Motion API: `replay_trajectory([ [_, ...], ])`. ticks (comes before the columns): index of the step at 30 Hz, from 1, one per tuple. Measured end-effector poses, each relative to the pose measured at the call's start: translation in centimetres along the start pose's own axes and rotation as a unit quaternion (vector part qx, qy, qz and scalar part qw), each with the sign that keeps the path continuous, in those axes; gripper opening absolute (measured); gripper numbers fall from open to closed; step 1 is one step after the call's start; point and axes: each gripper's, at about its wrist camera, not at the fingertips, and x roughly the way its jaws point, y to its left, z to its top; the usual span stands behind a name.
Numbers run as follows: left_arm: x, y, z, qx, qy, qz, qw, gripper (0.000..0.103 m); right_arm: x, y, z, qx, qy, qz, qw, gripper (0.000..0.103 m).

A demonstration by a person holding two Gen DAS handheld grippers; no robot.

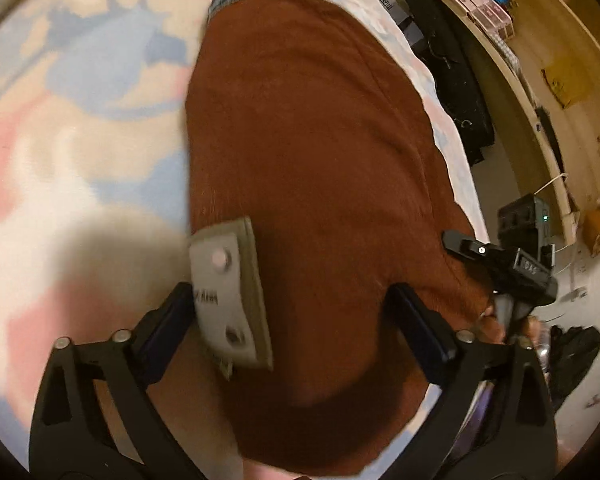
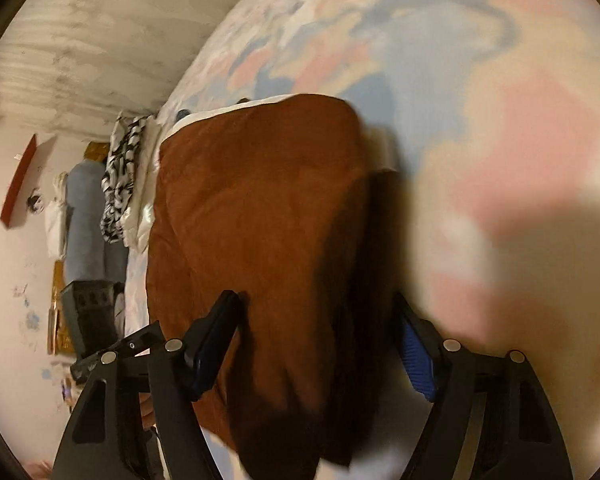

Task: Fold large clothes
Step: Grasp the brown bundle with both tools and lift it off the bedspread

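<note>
Both tools agape | brown garment (image 1: pixel 320 140) near edge cut off, blurred

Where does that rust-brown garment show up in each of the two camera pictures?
Left wrist view: the brown garment fills the centre, running from the top down between the open fingers of the left gripper, a grey patch on it.
Right wrist view: the same garment lies centre-left, reaching down between the open right gripper.
Shared landmark: the pastel pink-and-blue bedspread beneath it.
</note>
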Motion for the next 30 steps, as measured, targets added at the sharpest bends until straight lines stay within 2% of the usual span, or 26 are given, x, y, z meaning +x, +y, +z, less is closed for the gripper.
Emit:
replay_trajectory([
  [3, 1.1, 0.4, 0.9, -0.001, -0.003, -0.013, 0.9999, 0.103, 1.2, 0.2, 1.0, -0.017, 0.002, 0.013, 1.000, 0.075],
  [7, 1.9, 0.1, 1.8, 0.005, -0.010, -0.013, 0.9999, 0.103, 1.9, 0.4, 1.6, -0.030, -0.002, 0.010, 0.999, 0.070],
  [9, 2.3, -0.1, 2.1, 0.005, -0.013, -0.007, 0.9999, 0.102, 2.0, 0.2, 1.6, -0.034, -0.010, 0.006, 0.999, 0.062],
  [10, 2.2, -0.5, 2.0, 0.008, -0.018, 0.002, 0.9998, 0.101, 1.6, 0.1, 1.5, -0.038, -0.016, 0.004, 0.999, 0.055],
  [11, 2.1, -1.0, 1.9, 0.017, -0.026, 0.015, 0.9994, 0.096, 1.8, 0.5, 1.2, -0.040, -0.022, 0.003, 0.999, 0.043],
  [12, 1.8, -1.6, 1.6, 0.030, -0.034, 0.027, 0.9986, 0.088, 1.4, 0.6, 0.9, -0.043, -0.027, 0.002, 0.999, 0.038],
  [14, 0.9, -3.3, 0.9, 0.068, -0.055, 0.053, 0.9948, 0.074, 0.6, 1.4, 0.3, -0.055, -0.040, -0.008, 0.998, 0.022],
  [15, 0.2, -4.1, 0.6, 0.085, -0.065, 0.064, 0.9922, 0.066, -0.1, 2.2, -0.3, -0.065, -0.049, -0.018, 0.996, 0.022],
  [18, -1.5, -6.5, -0.5, 0.129, -0.089, 0.093, 0.9833, 0.052, -1.6, 5.3, -2.0, -0.108, -0.075, -0.059, 0.990, 0.018],
  [21, -3.7, -7.8, -2.3, 0.149, -0.108, 0.108, 0.9769, 0.049, -3.4, 8.3, -4.5, -0.144, -0.095, -0.085, 0.981, 0.017],
  [24, -6.8, -8.5, -4.5, 0.160, -0.122, 0.111, 0.9731, 0.048, -4.7, 10.7, -7.2, -0.162, -0.108, -0.092, 0.977, 0.017],
  [30, -13.1, -9.2, -8.9, 0.167, -0.135, 0.126, 0.9687, 0.048, -7.0, 14.3, -12.6, -0.169, -0.108, -0.055, 0.978, 0.017],
])
